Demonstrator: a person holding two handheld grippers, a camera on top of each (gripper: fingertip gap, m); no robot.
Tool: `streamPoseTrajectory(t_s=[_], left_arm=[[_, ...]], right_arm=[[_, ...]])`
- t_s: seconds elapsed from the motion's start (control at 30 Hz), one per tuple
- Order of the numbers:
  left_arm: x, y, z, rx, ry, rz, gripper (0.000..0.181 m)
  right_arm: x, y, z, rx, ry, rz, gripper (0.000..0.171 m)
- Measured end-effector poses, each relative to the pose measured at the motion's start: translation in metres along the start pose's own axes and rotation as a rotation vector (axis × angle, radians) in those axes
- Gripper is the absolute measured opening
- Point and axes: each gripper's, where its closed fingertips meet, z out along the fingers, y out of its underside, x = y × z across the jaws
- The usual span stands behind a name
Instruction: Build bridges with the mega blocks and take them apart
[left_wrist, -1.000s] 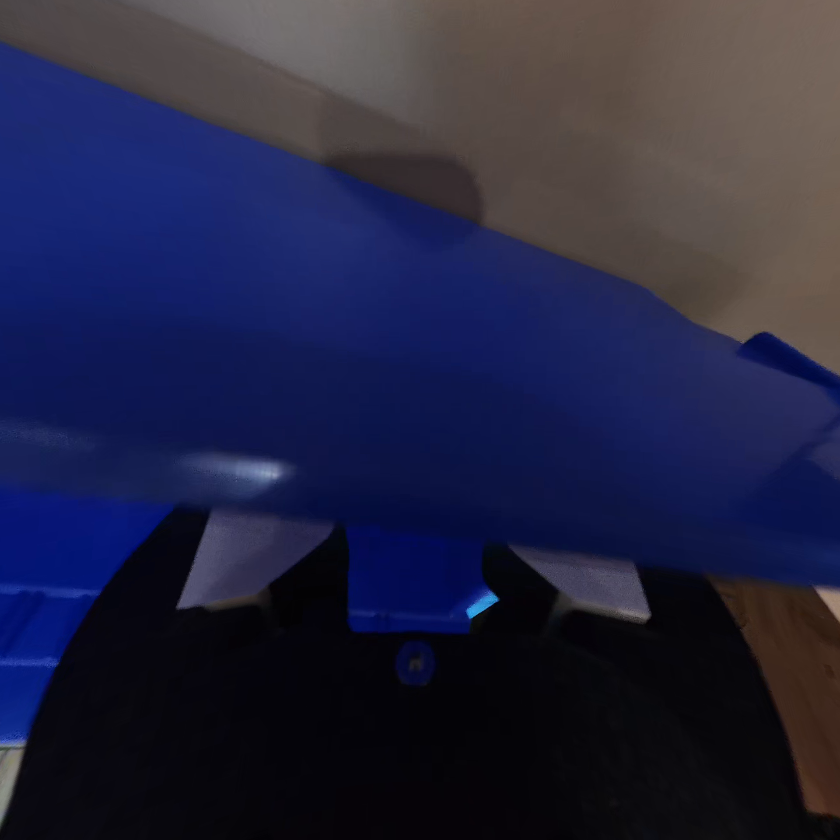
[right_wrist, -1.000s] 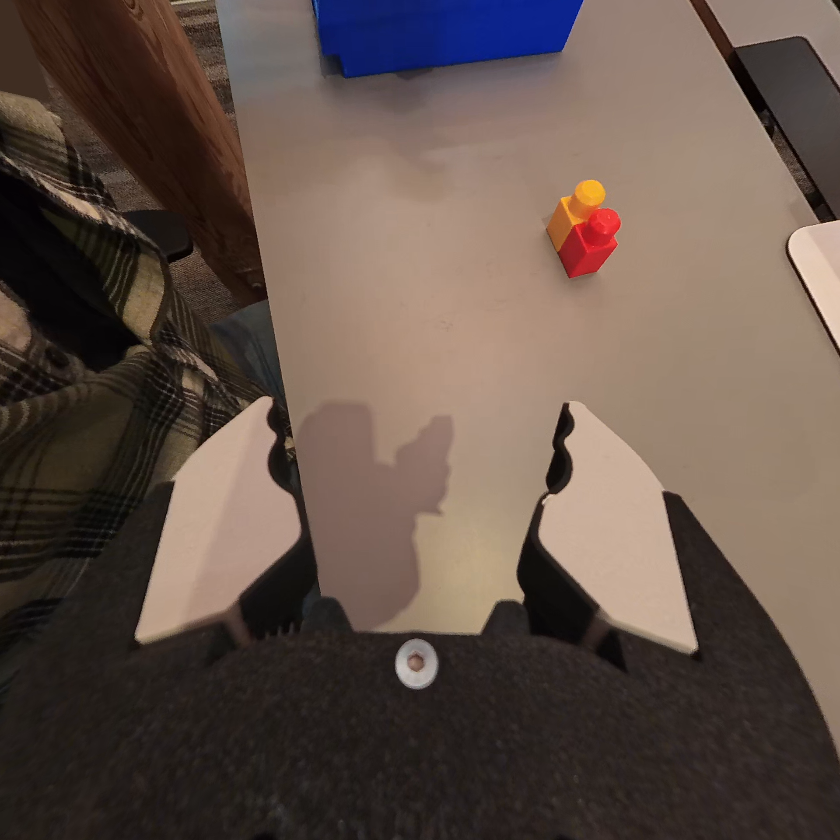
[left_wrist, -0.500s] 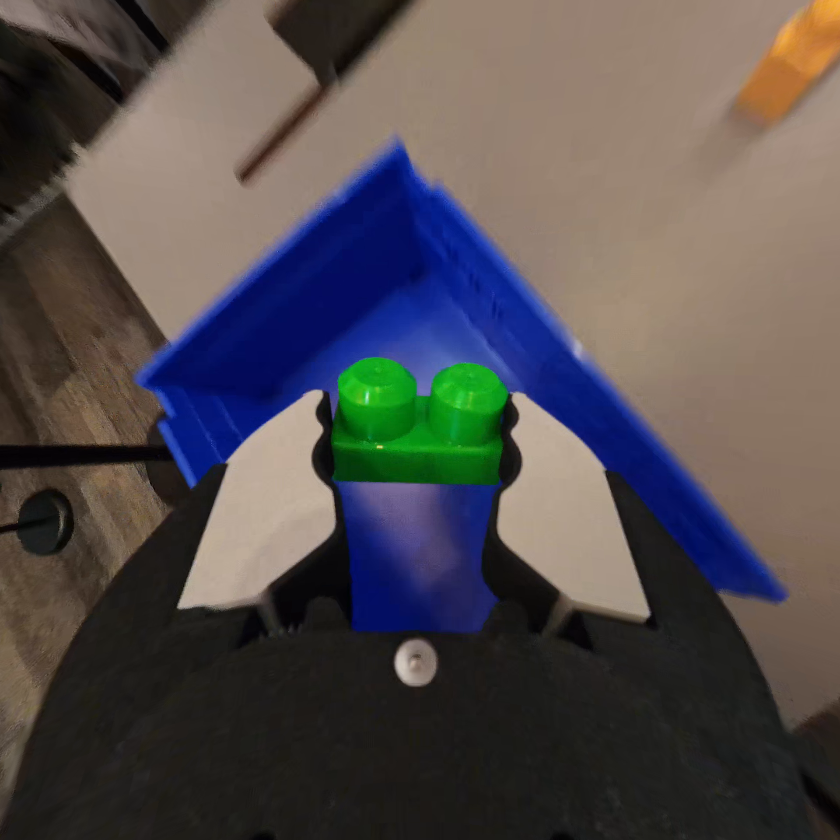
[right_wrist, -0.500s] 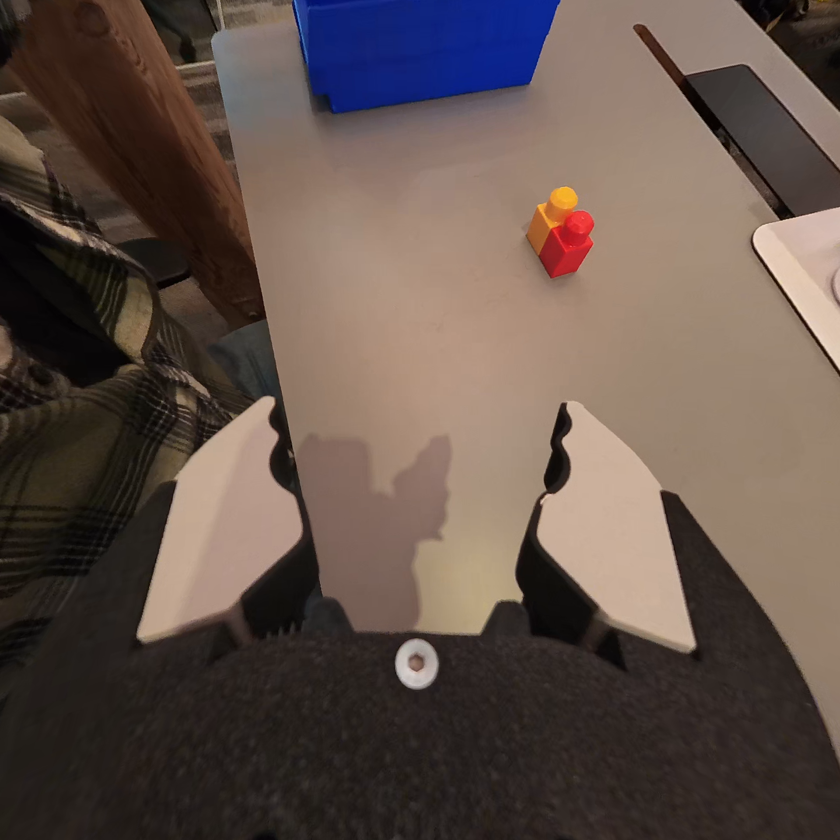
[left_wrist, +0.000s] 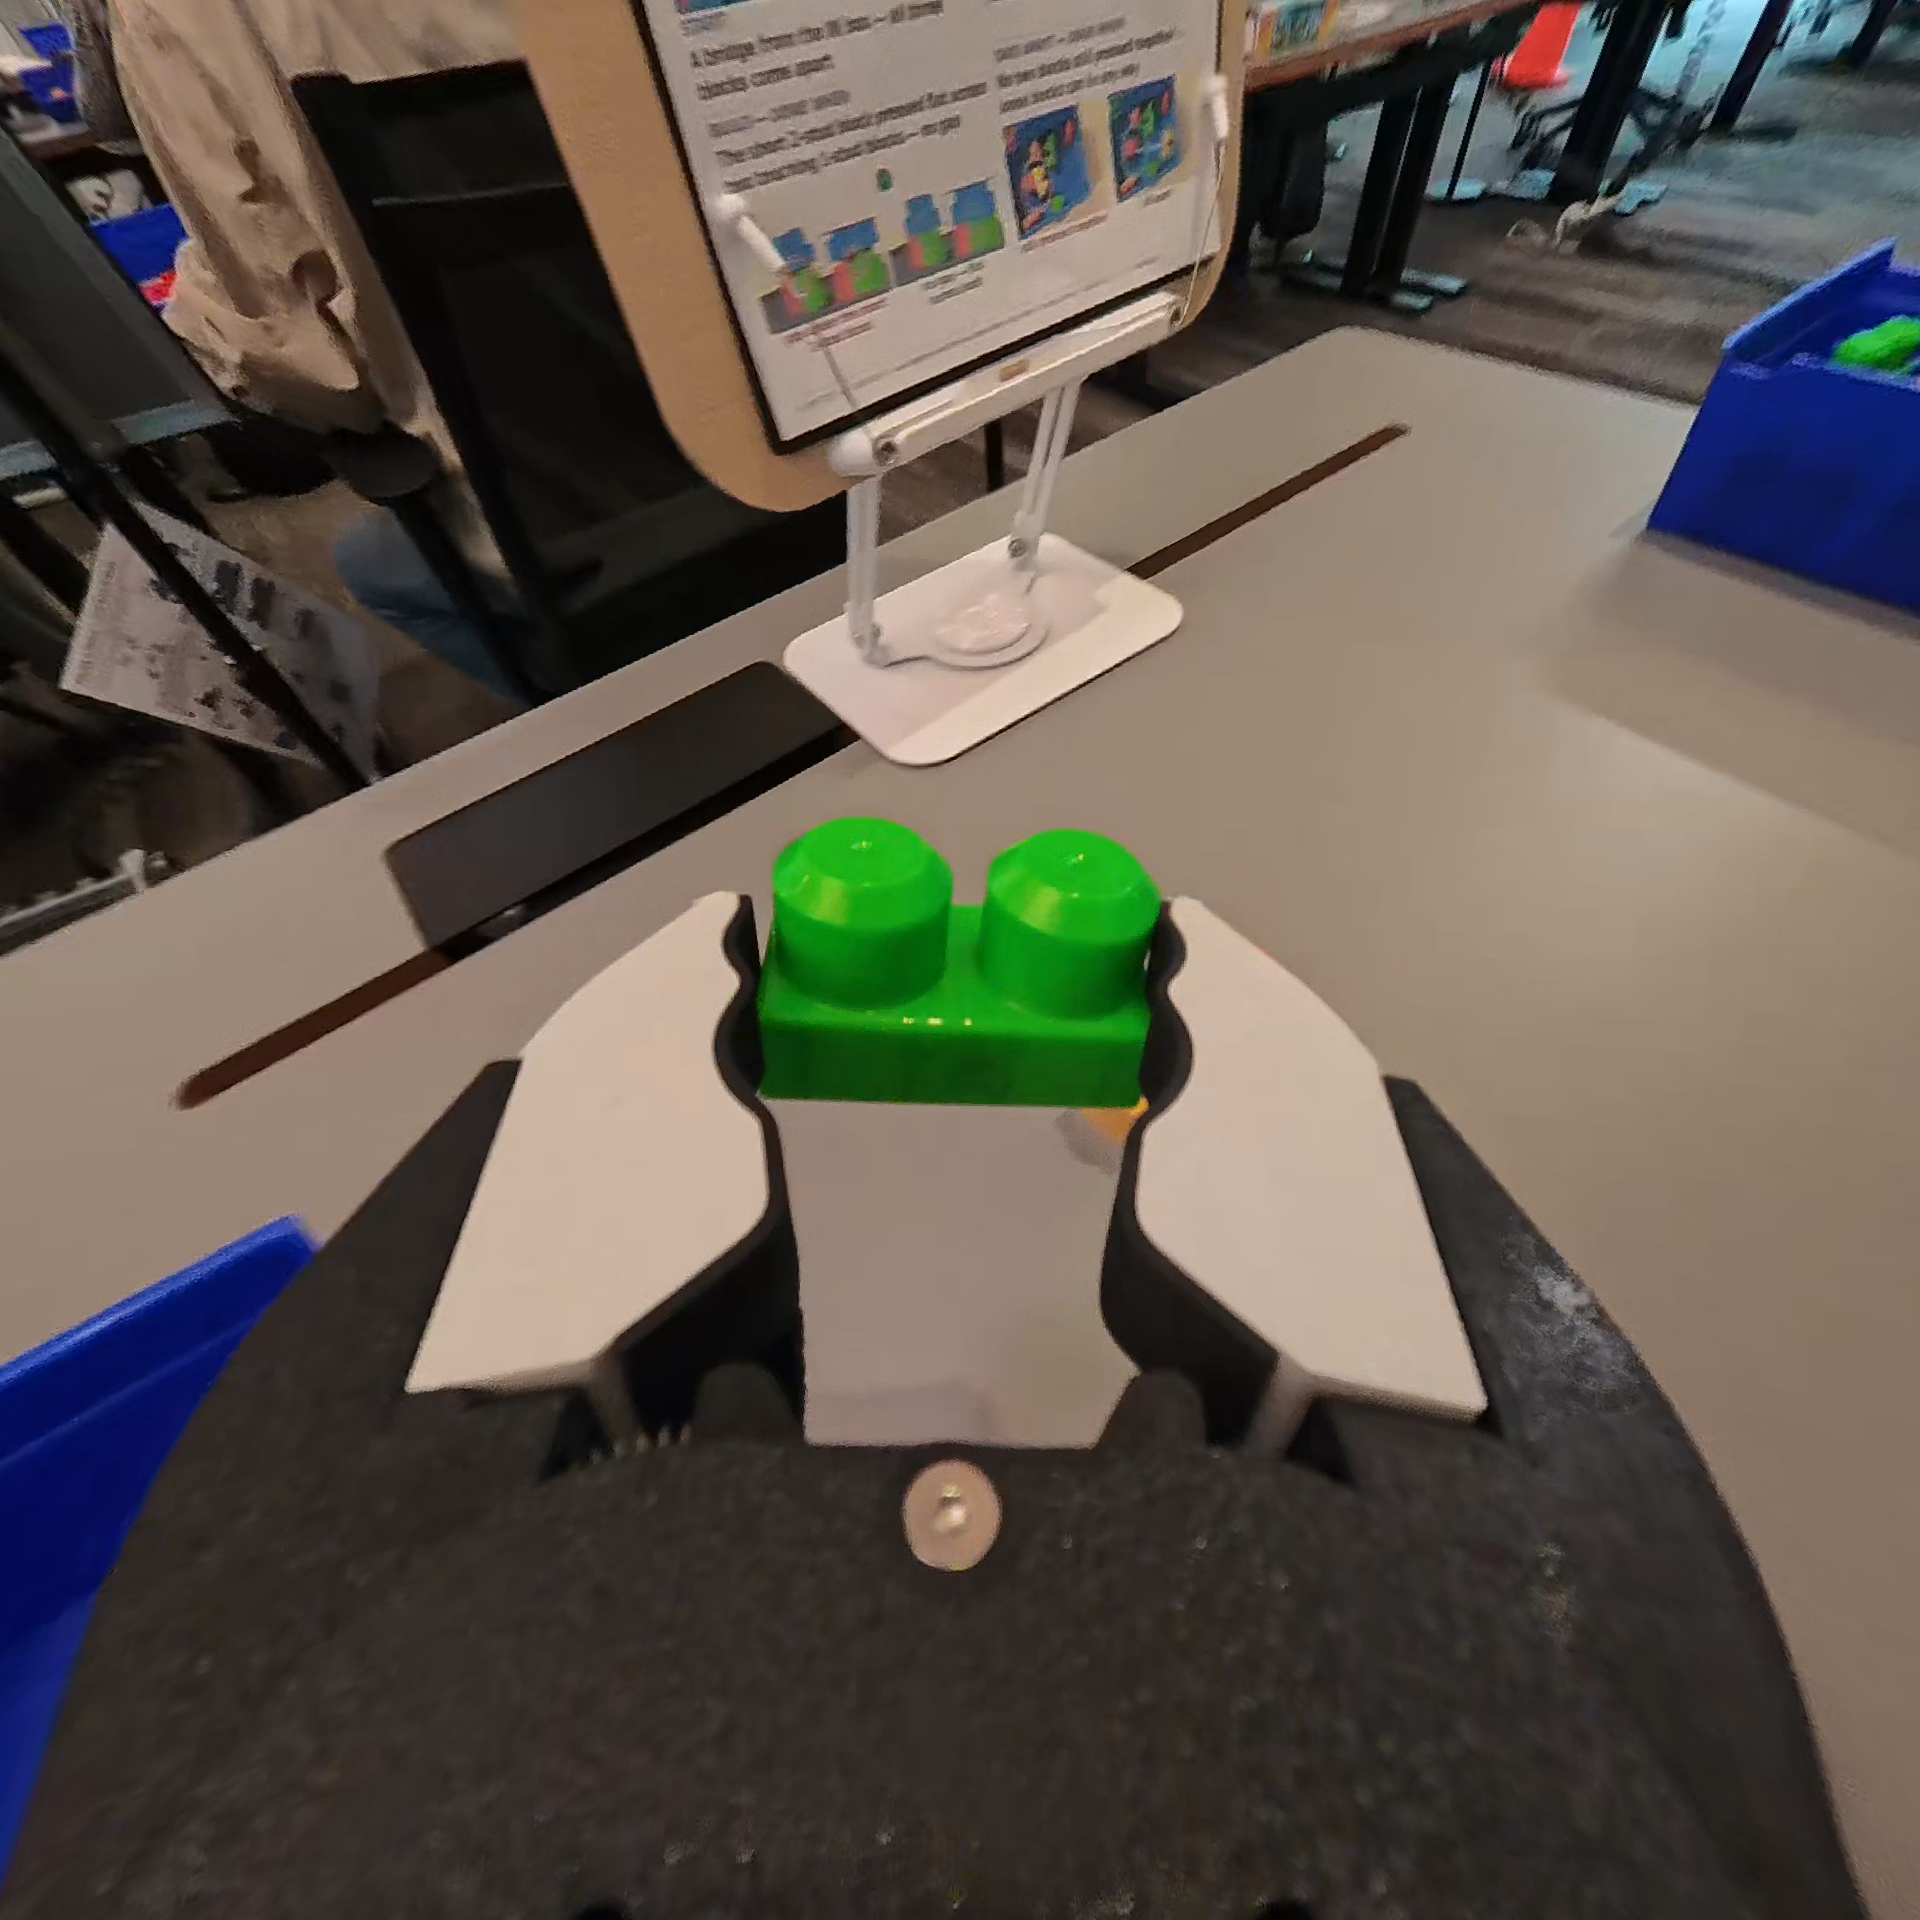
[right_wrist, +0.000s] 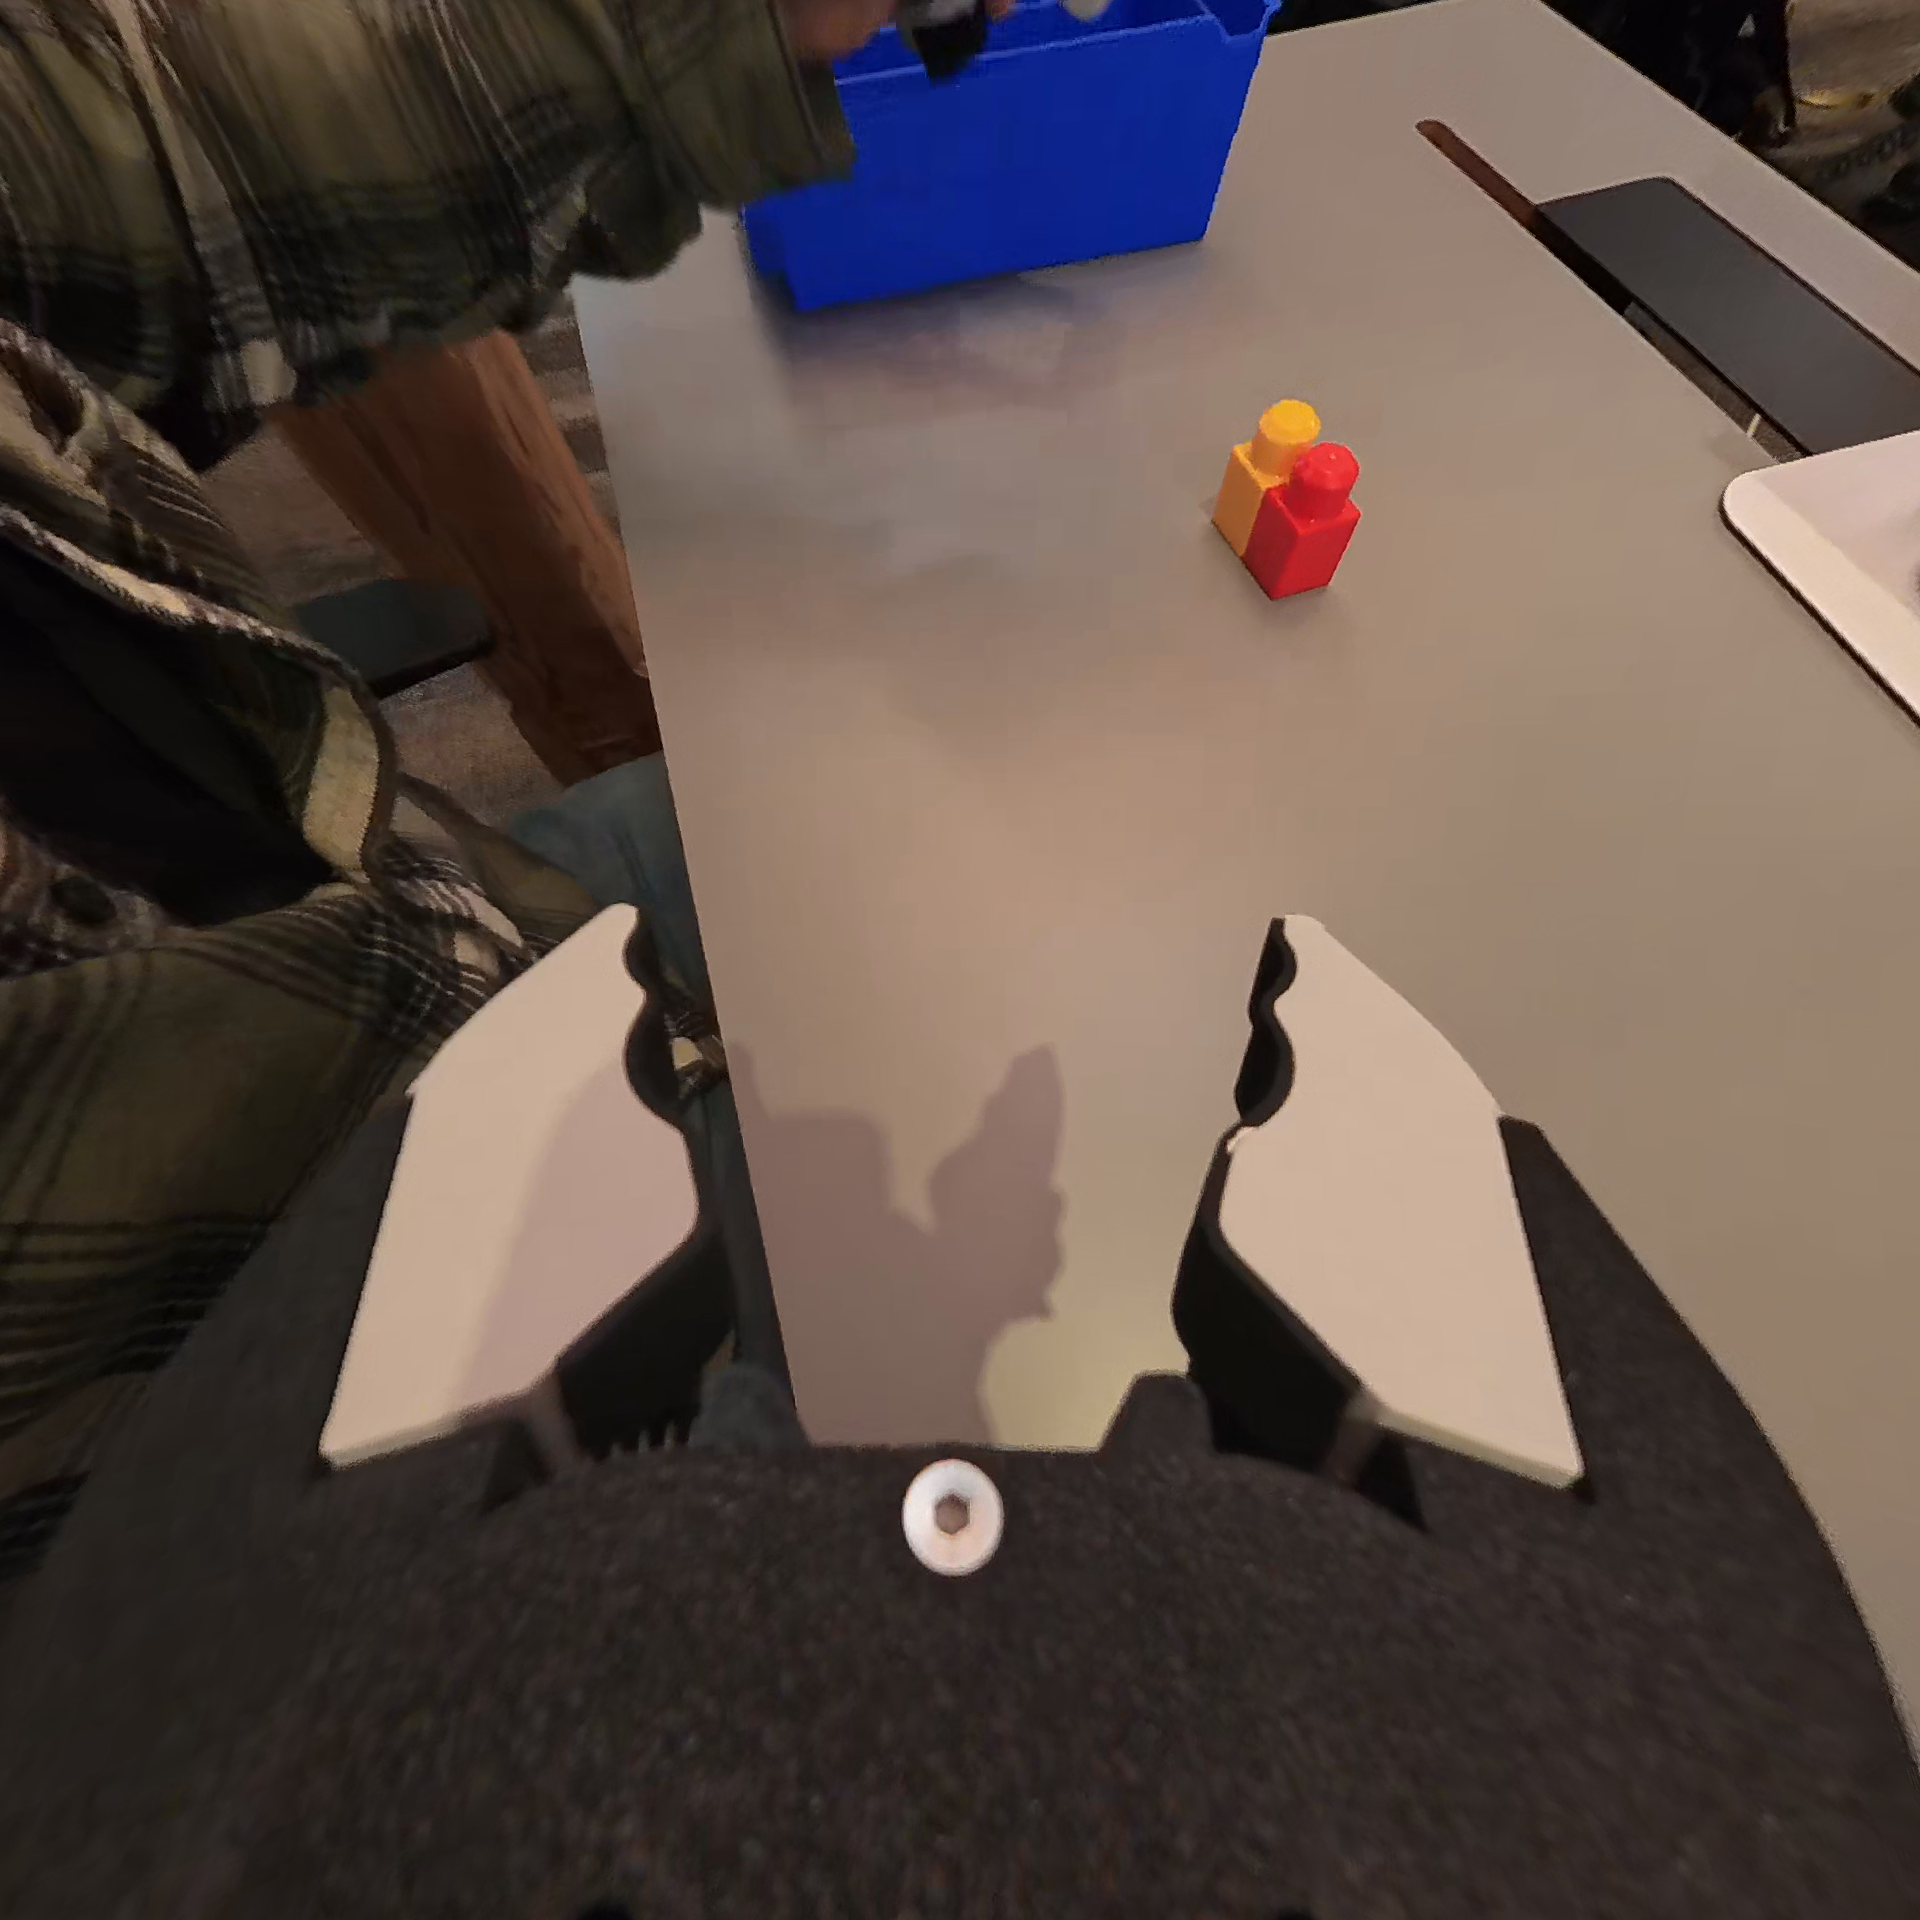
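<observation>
- The left gripper (left_wrist: 951, 997) is clamped on a green block (left_wrist: 951, 992), one finger against each short end. The block sits level with its two studs up, held clear above the grey table (left_wrist: 1455, 831).
- The right gripper (right_wrist: 956, 1023) is spread wide and empty, hanging low over the near end of the table by the person's plaid sleeve (right_wrist: 312, 187) — idle, from where I stand.
- A little farther on, an orange block (right_wrist: 1262, 473) and a red block (right_wrist: 1299, 530) stand upright on the table, touching side by side, studs up. I take them for the bridge's two piers.
- So the build looks about half done — the green block is probably the span, and it isn't on yet. It has to be carried over, lined up on both studs and pressed down. All the taking apart is left after that.
- Beyond them, a blue bin (right_wrist: 1039, 156) stands at the far end, with the sleeve reaching across its near corner.
- From the left camera, a screen on a white stand (left_wrist: 987, 644) sits farther back on the table, and a second blue bin (left_wrist: 1808, 468) with something green inside is off to the right.
</observation>
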Motion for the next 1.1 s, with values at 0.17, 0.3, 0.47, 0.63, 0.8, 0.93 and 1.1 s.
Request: streamPoseTrajectory(t_s=[0.17, 0.3, 0.47, 0.63, 0.8, 0.93, 1.1], left_arm=[[0.029, 0.003, 0.036, 0.115, -0.07, -0.159, 0.072], [0.039, 0.009, 0.049, 0.201, -0.237, -0.244, 0.072], [0.05, 0.028, 0.064, 0.181, -0.374, -0.318, 0.072], [0.063, 0.044, 0.082, 0.138, -0.439, -0.386, 0.072], [0.061, 0.043, 0.084, 0.155, -0.532, -0.354, 0.072], [0.062, 0.05, 0.09, 0.125, -0.574, -0.337, 0.072], [0.067, 0.056, 0.101, 0.084, -0.582, -0.324, 0.072]], right_arm=[[0.003, 0.009, -0.01, 0.049, 0.002, 0.034, 0.107], [0.003, 0.016, -0.012, 0.083, -0.019, 0.05, 0.107], [0.005, 0.027, -0.012, 0.095, -0.039, 0.041, 0.107], [0.006, 0.032, -0.016, 0.133, -0.073, 0.036, 0.106], [0.005, 0.036, -0.025, 0.179, -0.092, 0.029, 0.104], [0.005, 0.042, -0.03, 0.207, -0.102, 0.035, 0.103], [0.007, 0.047, -0.035, 0.236, -0.124, 0.049, 0.096]])
